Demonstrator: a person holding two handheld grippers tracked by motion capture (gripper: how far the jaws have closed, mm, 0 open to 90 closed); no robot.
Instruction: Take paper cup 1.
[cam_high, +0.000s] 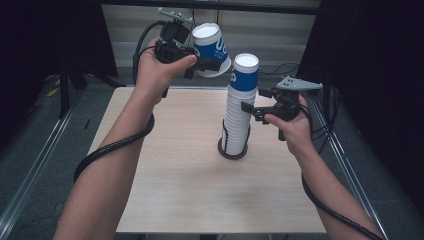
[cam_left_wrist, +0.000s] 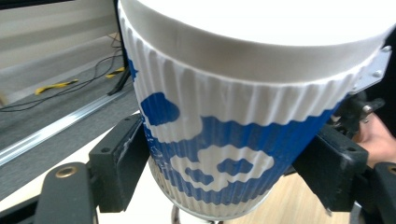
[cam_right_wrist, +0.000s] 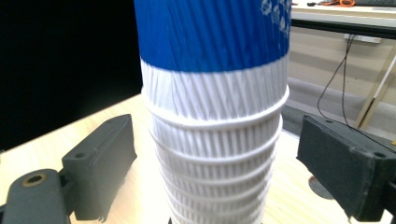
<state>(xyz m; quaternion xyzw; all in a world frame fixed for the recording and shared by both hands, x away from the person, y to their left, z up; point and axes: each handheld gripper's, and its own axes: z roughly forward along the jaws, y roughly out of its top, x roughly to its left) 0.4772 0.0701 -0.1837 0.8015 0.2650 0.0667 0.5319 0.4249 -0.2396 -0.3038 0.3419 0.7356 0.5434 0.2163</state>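
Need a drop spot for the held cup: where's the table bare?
Bare tabletop runs along the near edge and the whole left side, left of the cup stack. Crowded: beside the stack's right, where the right gripper straddles it open. The left gripper holds the cup above the far edge.

Light wood surface (cam_high: 190, 200) on grey floor (cam_high: 45, 150). Metal floor rails (cam_high: 35, 170) run along both sides. Black curtains (cam_high: 45, 35) left and right, pale panelled wall (cam_high: 280, 30) behind. Black cables (cam_left_wrist: 100, 63) and yellow-black tape (cam_left_wrist: 53, 86) on floor. Even indoor light.
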